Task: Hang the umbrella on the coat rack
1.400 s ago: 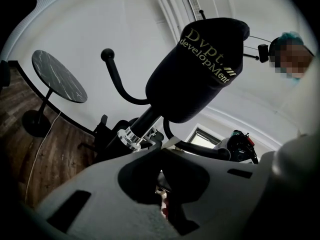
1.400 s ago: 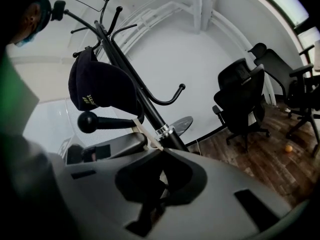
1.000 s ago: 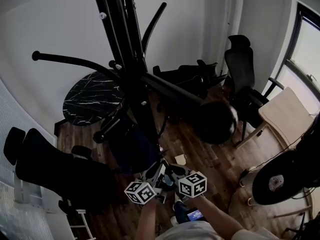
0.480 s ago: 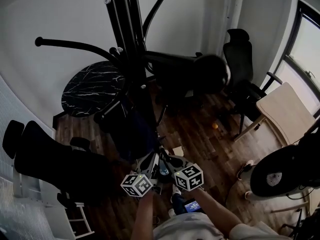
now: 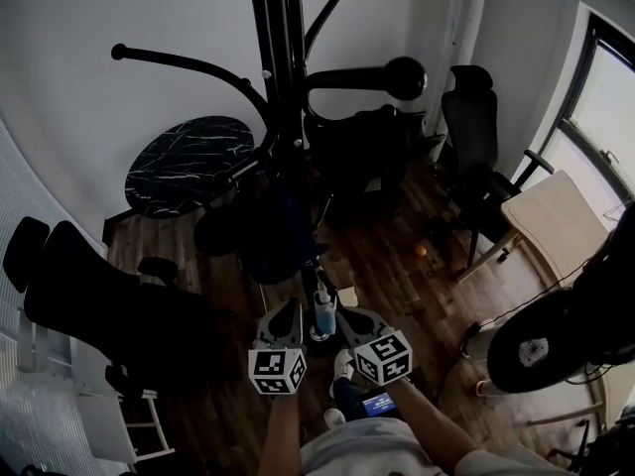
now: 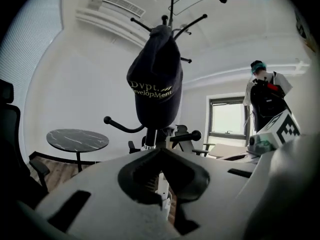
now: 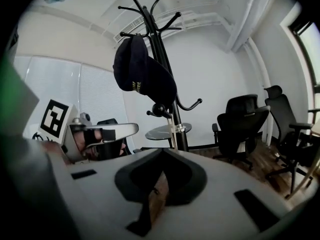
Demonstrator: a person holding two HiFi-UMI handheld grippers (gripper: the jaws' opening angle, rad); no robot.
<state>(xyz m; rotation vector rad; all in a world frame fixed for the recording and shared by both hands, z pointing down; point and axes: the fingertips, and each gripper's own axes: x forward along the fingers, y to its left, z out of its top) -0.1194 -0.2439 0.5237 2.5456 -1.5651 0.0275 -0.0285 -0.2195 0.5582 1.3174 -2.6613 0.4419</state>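
Our left gripper (image 5: 286, 315) and right gripper (image 5: 349, 317) are closed and empty: the umbrella (image 5: 266, 241) already hangs on the coat rack (image 5: 273, 58), just beyond the fingertips.

Black coat rack (image 5: 278, 67), upright

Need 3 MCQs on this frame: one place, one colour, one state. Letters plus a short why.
1. Where on the coat rack does the dark cap hang?
A near the top
B at mid-height
C at the base

2. What colour is the round table top?
A white
B black with pale veins
C wood brown

3. How do the right hand-held gripper jaws stand?
A wide apart
B together, empty
C clamped on the cap

Key:
1 A, the cap sits on an upper hook.
2 B, the top is marbled black.
3 B, the tips meet with nothing between them.
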